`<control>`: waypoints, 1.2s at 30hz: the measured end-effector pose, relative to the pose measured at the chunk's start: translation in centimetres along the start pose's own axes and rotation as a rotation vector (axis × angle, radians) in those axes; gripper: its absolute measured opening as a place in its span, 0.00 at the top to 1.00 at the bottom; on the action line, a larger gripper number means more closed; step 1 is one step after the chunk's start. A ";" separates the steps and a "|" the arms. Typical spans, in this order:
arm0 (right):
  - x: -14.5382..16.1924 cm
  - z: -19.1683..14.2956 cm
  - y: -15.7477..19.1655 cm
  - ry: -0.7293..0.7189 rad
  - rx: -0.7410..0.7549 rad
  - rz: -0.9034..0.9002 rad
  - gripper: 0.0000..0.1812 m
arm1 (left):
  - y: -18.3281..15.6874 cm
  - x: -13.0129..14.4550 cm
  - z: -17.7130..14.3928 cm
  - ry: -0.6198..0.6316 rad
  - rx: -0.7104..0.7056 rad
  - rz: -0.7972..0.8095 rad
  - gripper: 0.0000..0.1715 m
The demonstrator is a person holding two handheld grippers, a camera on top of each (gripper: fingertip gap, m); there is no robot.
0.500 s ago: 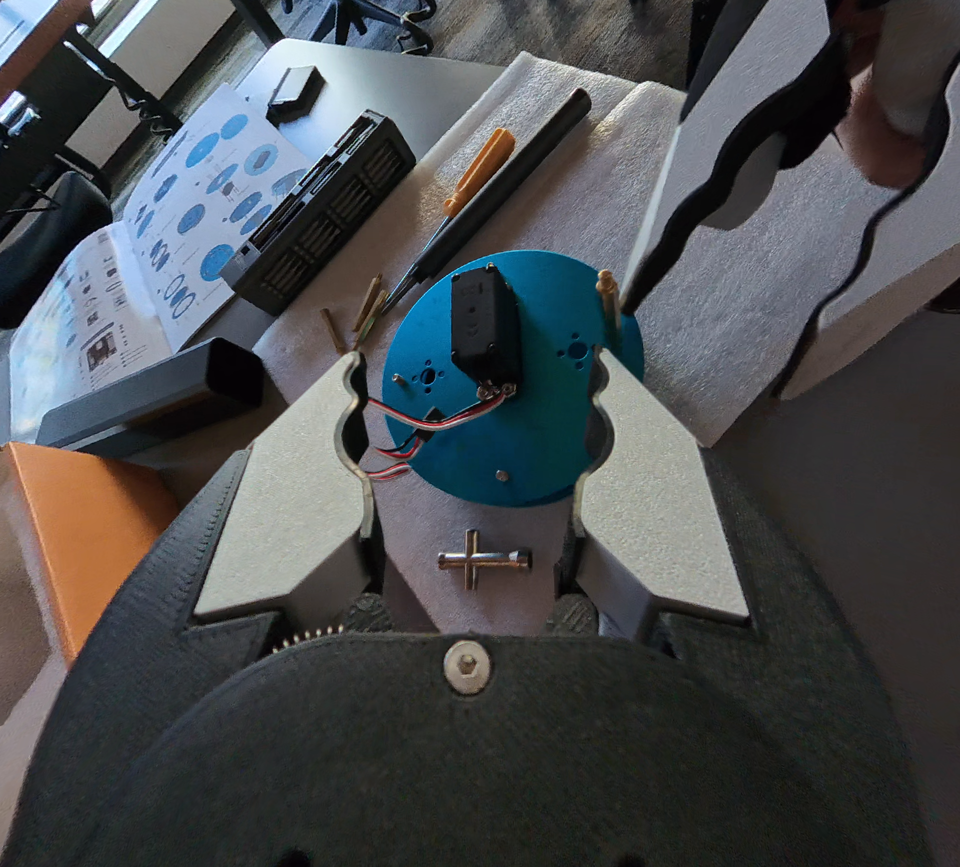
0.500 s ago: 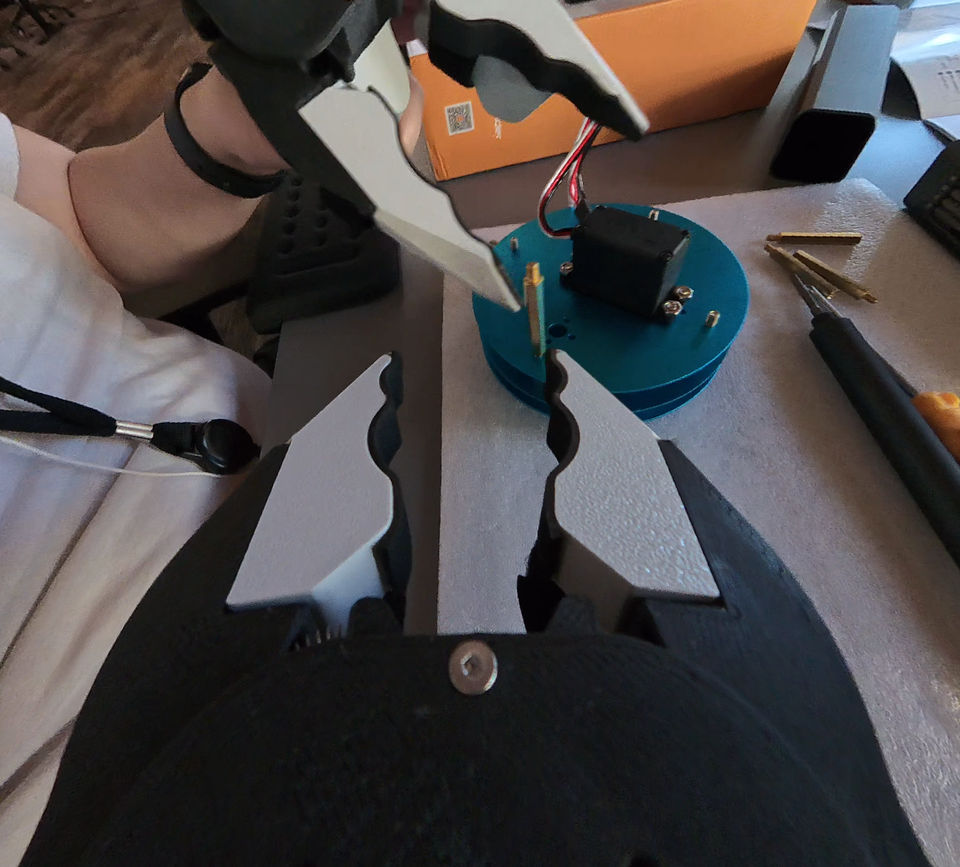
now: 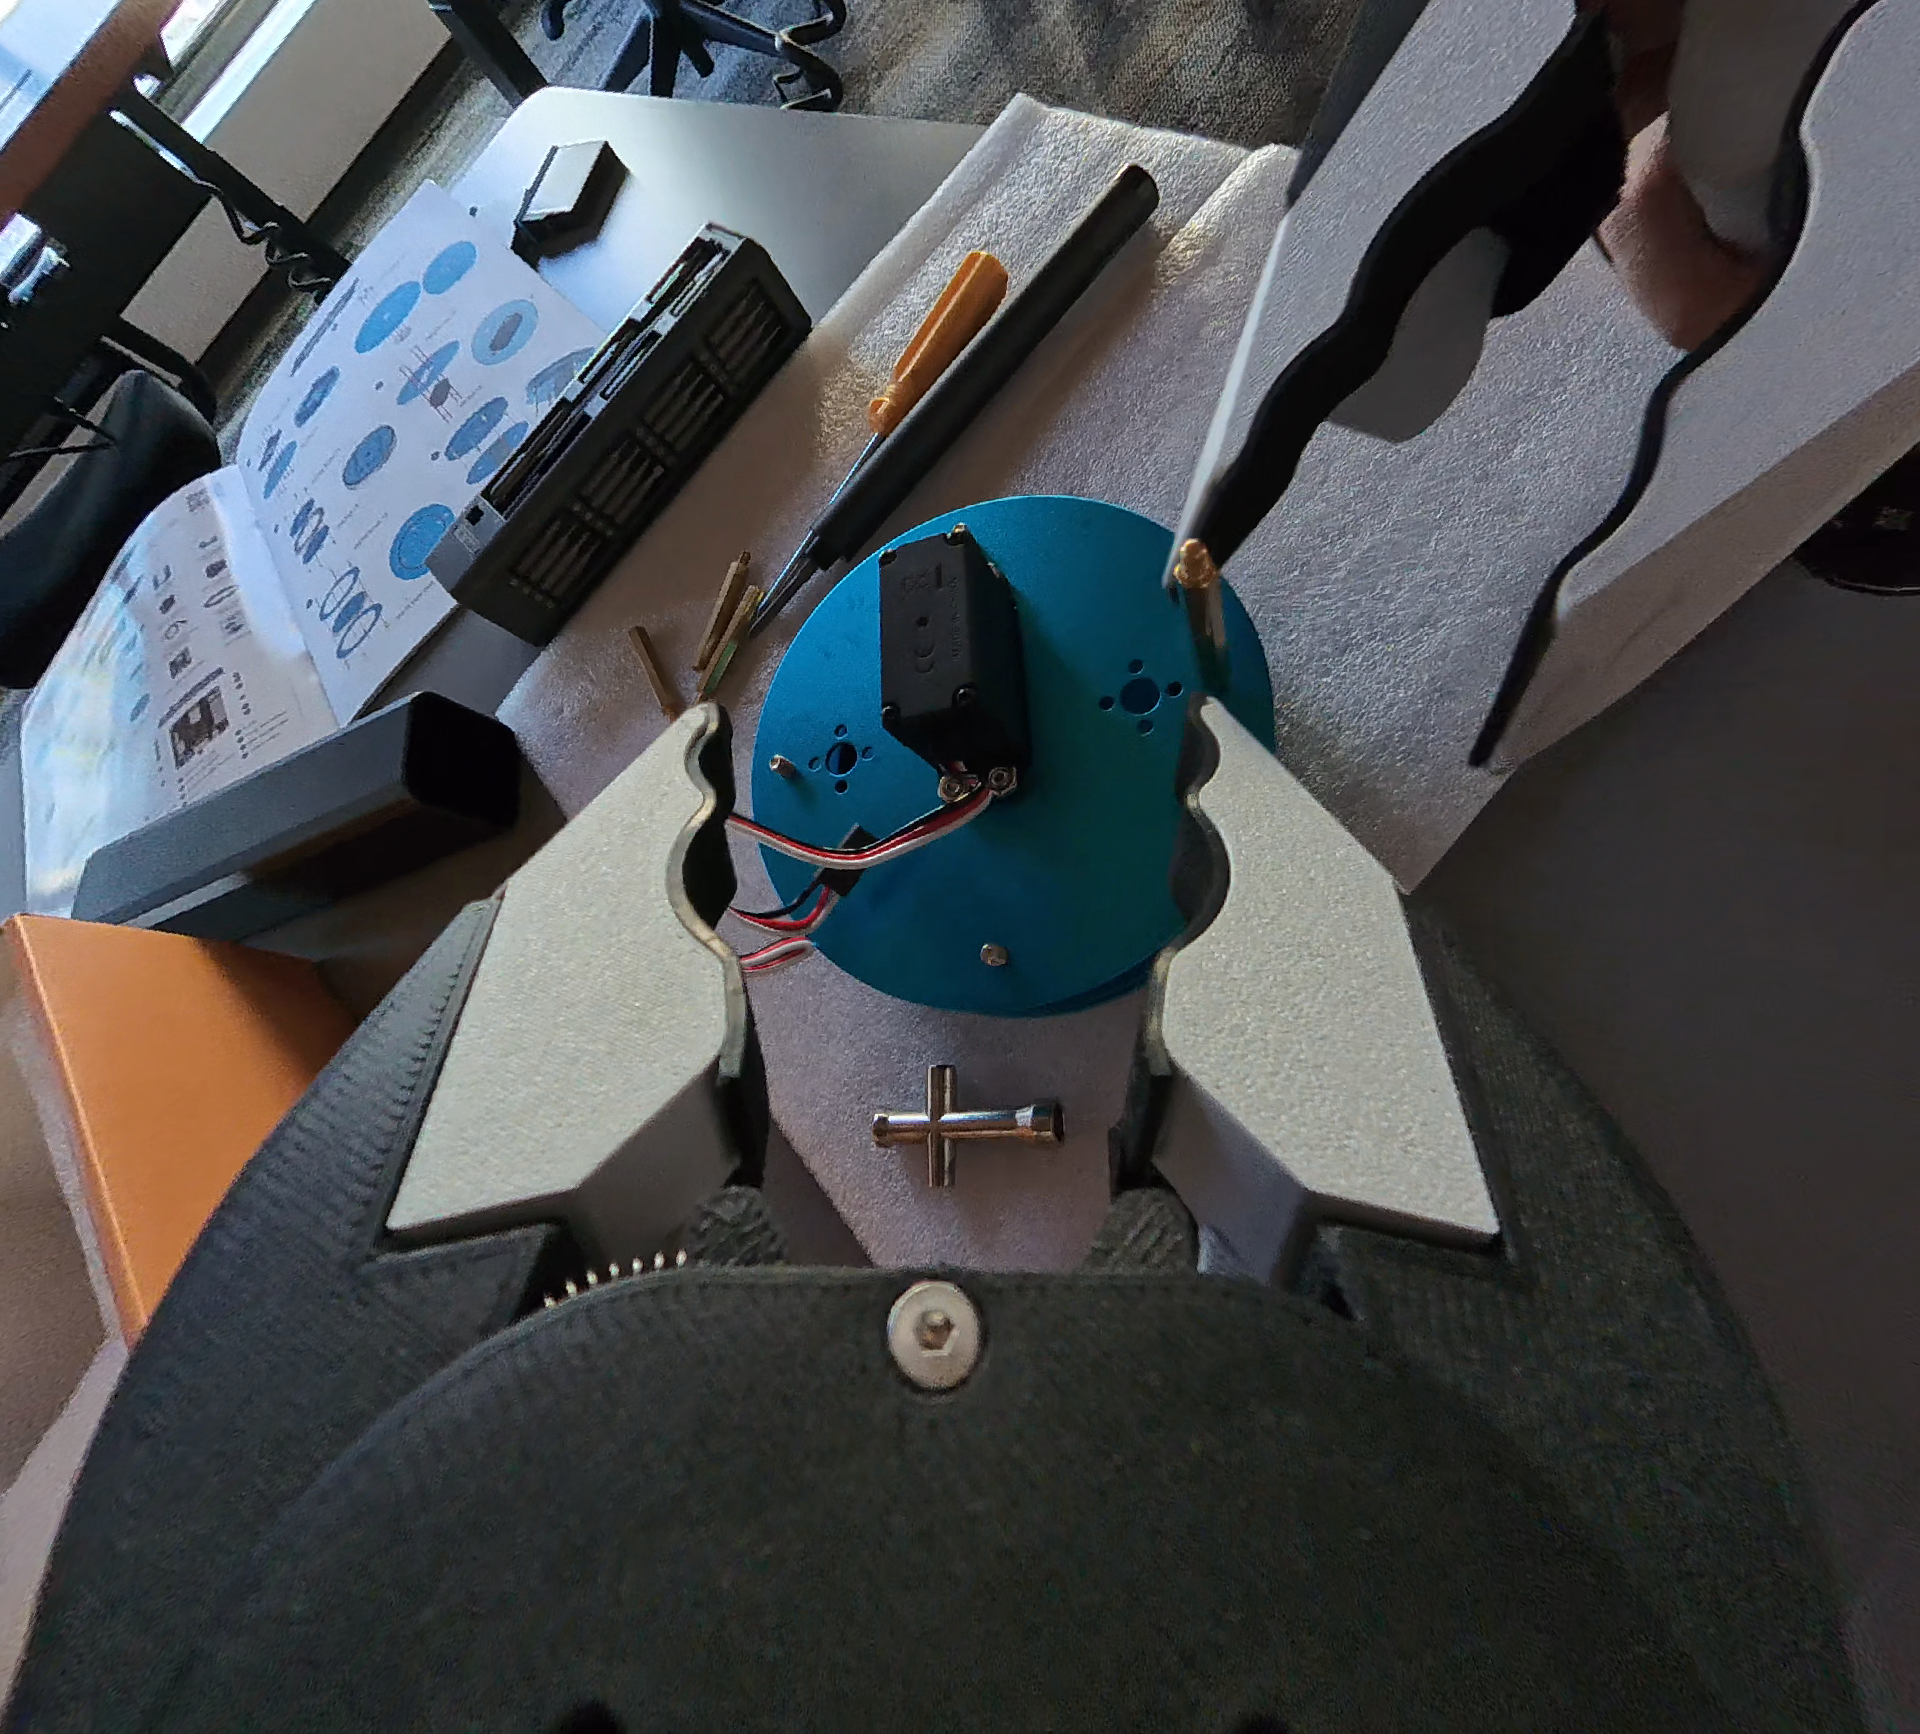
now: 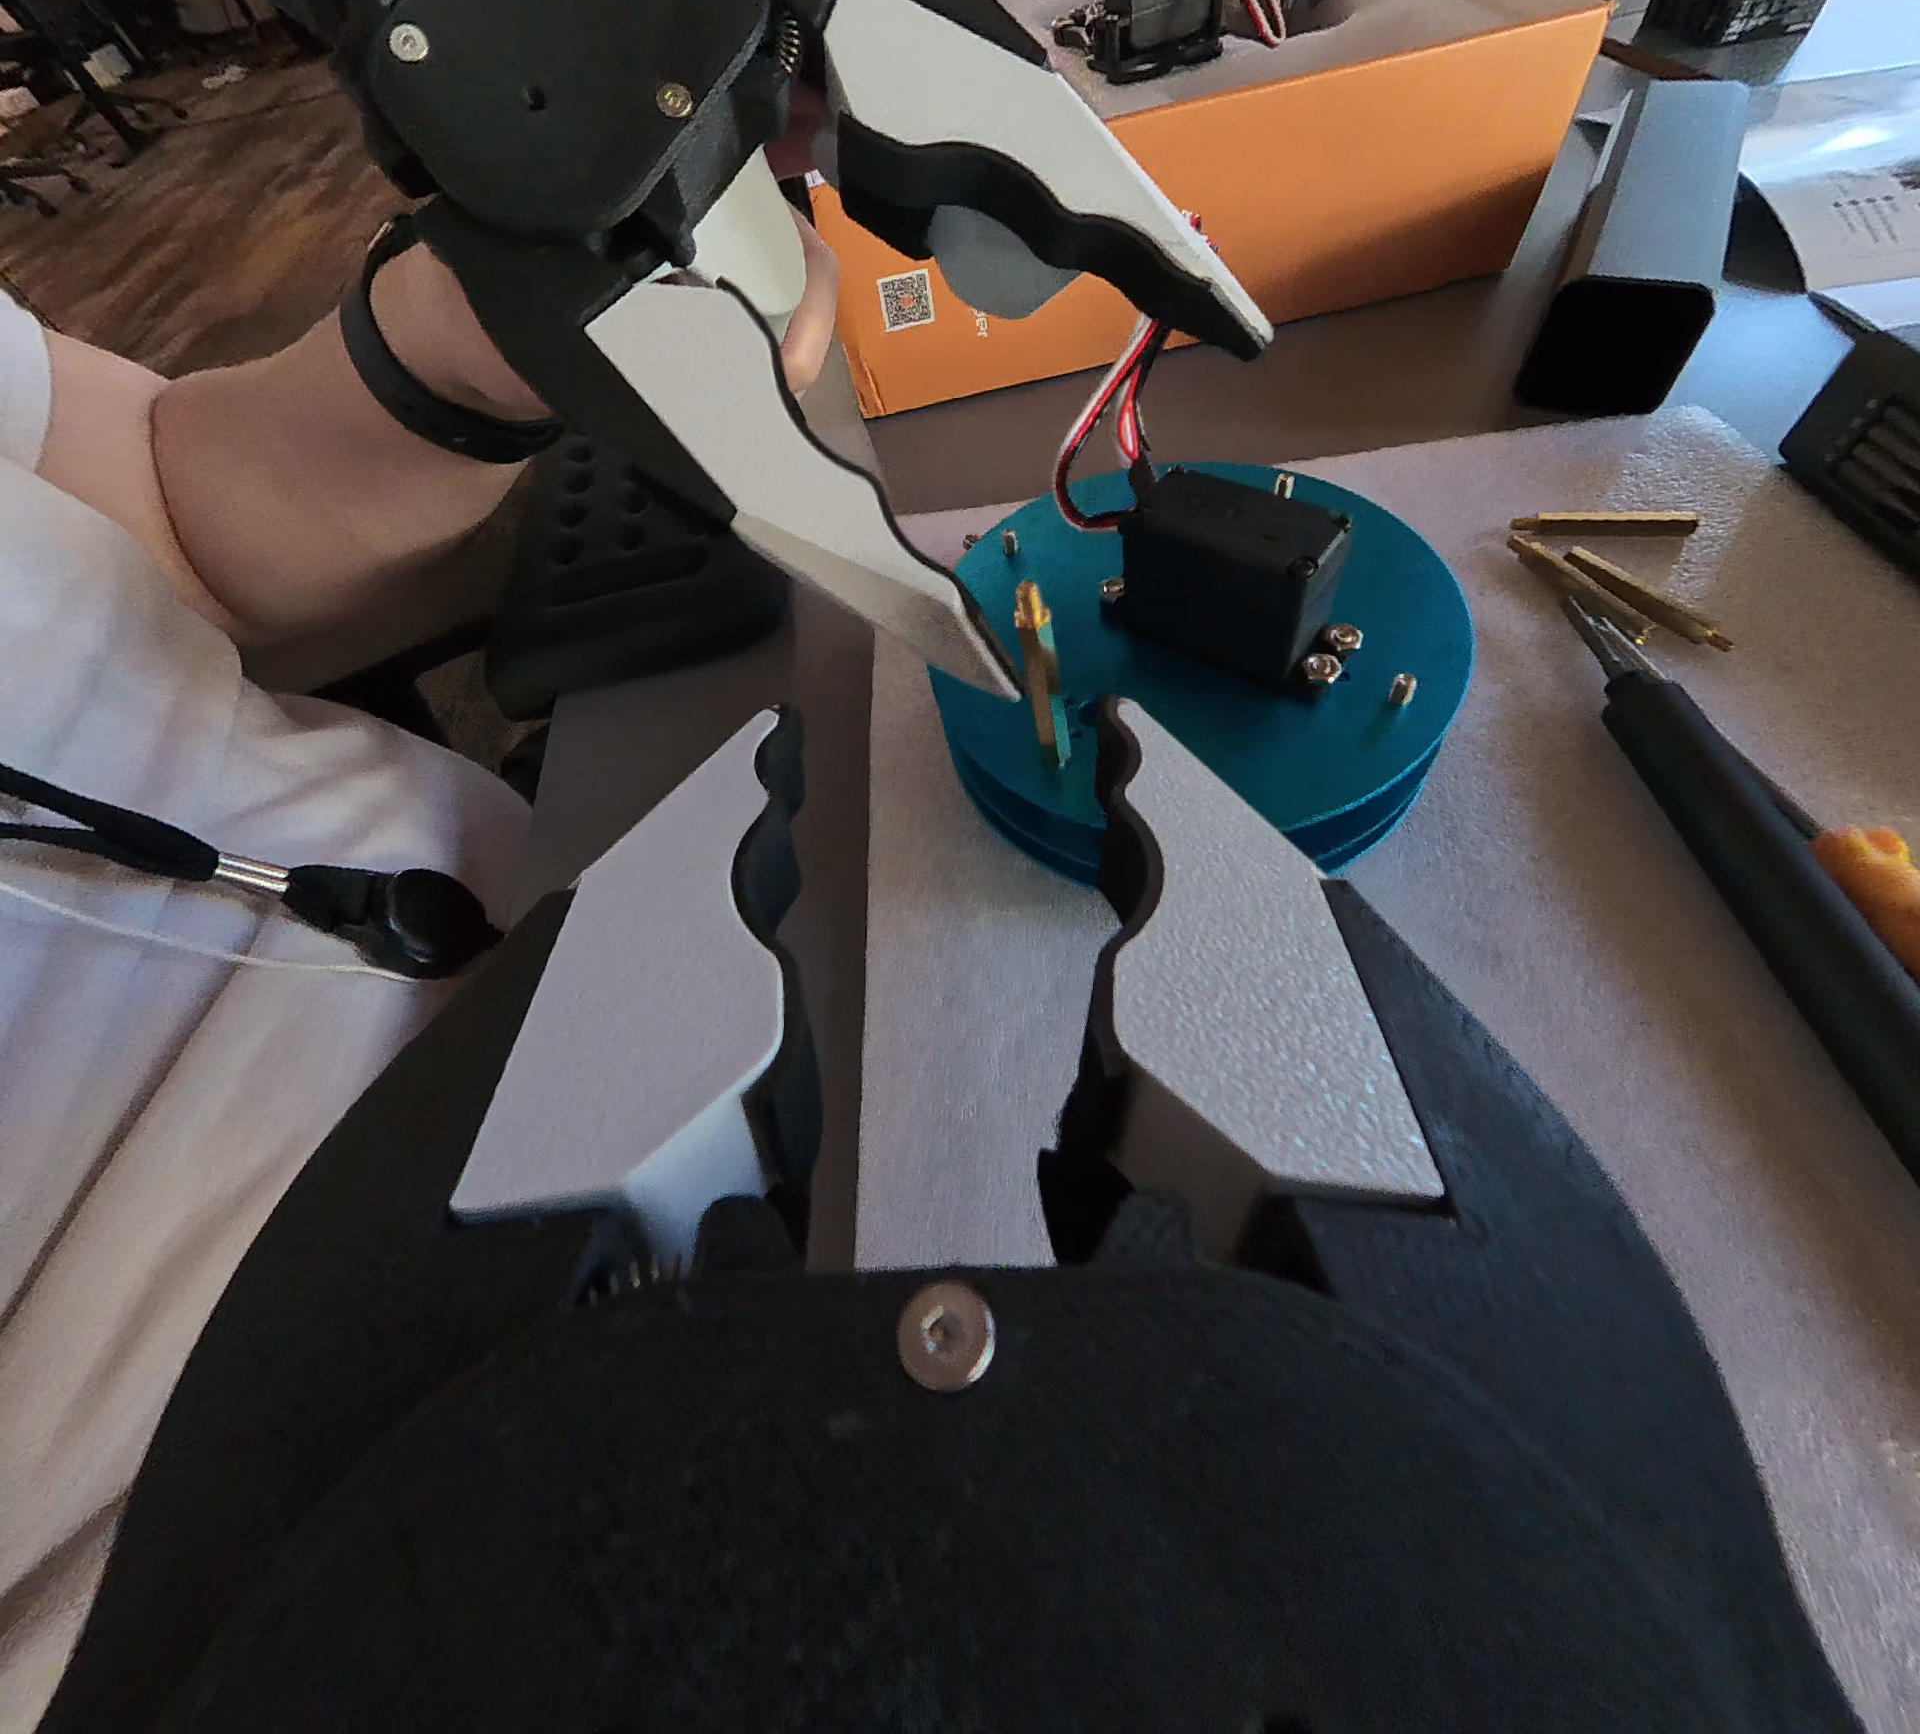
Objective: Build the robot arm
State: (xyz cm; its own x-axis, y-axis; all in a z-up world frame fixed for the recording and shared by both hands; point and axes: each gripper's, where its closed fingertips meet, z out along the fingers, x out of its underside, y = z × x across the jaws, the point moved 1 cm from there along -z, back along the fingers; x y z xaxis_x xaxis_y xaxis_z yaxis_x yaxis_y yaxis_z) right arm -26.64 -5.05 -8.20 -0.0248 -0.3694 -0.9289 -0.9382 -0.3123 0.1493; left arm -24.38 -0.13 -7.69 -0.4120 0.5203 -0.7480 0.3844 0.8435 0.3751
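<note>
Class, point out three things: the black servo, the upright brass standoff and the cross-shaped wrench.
black servo (image 3: 940,645), left wrist view, top face.
upright brass standoff (image 4: 1039,656), right wrist view, mid-shaft.
cross-shaped wrench (image 3: 940,1125), left wrist view, centre crossing.

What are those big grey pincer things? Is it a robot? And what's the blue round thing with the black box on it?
No robot here: a person holds two pincer tools, called grippers, one in each hand. Each carries a camera looking along its two grey fingers. One picture is from the left gripper, the other from the right gripper; each also shows the other one farther off. Both are open and hold nothing. On a white foam mat sits a blue round plate with a black motor box and a brass post standing near its edge. Around lie loose brass posts, a black screwdriver and a cross-shaped metal tool.
</note>
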 end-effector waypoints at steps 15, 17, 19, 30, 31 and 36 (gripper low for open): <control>0.0 0.5 0.5 0.007 -0.017 -0.001 0.68 | -0.9 -0.9 0.3 -0.041 0.053 -0.042 0.49; 0.2 0.7 0.6 0.020 -0.013 -0.013 0.68 | -0.5 -0.8 0.8 -0.031 0.032 -0.041 0.49; 0.5 0.3 0.6 0.028 -0.008 -0.006 0.68 | -0.2 -0.5 0.9 -0.034 0.049 -0.086 0.48; 0.2 1.0 0.6 0.011 -0.021 -0.004 0.67 | -0.4 0.2 1.1 -0.010 0.097 -0.100 0.47; 0.3 0.7 0.6 0.013 -0.017 -0.001 0.67 | -0.3 0.3 1.1 -0.003 0.098 -0.104 0.47; 0.5 -0.1 0.2 0.011 0.014 0.013 0.69 | 0.5 1.0 0.6 0.005 0.098 -0.116 0.50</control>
State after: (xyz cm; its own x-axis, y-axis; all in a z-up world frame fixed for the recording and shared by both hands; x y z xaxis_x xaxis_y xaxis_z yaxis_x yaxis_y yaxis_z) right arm -26.82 -5.38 -8.64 -0.0333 -0.3827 -0.9233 -0.9425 -0.2953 0.1564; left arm -24.14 0.70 -8.58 -0.4627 0.4206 -0.7804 0.4126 0.8813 0.2303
